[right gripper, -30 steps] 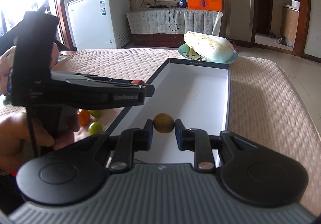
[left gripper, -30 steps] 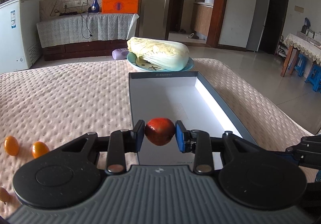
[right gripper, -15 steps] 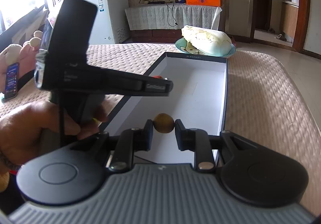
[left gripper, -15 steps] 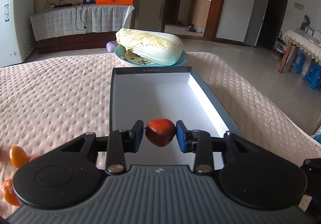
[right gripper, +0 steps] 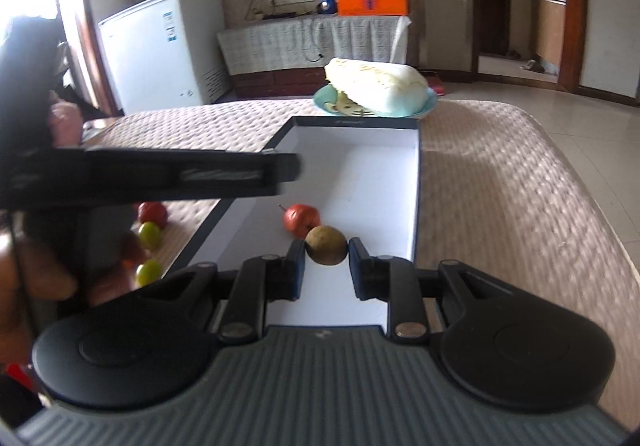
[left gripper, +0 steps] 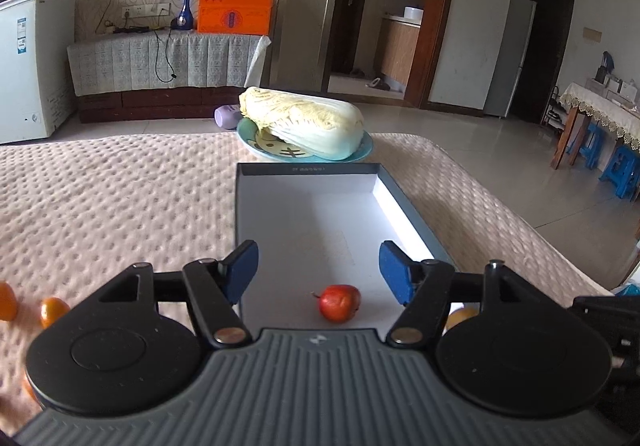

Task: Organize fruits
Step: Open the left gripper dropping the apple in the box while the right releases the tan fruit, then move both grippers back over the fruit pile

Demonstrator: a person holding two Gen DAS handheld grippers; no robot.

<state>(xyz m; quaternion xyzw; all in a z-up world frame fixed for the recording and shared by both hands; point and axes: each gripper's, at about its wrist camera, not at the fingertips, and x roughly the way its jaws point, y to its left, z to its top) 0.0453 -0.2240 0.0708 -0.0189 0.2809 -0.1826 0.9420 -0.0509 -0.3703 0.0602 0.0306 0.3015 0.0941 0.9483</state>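
Note:
A small red fruit (left gripper: 339, 302) with a stem lies on the white floor of the shallow grey box (left gripper: 304, 168), near its front end. My left gripper (left gripper: 318, 272) hovers just above it. Its jaws are opening and the blue pads stand well apart from the fruit. In the right wrist view my right gripper (right gripper: 326, 251) is shut on a round brownish-yellow fruit (right gripper: 326, 245) over the box (right gripper: 418, 182), just in front of the red fruit (right gripper: 301, 220). The left gripper's finger (right gripper: 160, 176) crosses that view from the left, held by a hand (right gripper: 40, 278).
A cabbage (left gripper: 304, 126) on a blue plate sits past the box's far end. Orange fruits (left gripper: 54, 311) lie on the quilted cloth left of the box. Two green fruits (right gripper: 149, 233) and a red one (right gripper: 153, 214) lie there too. The table edge runs along the right.
The left jaws have spread apart and let go of the red fruit, which now rests on the box floor. The right gripper stays shut on the brownish fruit.

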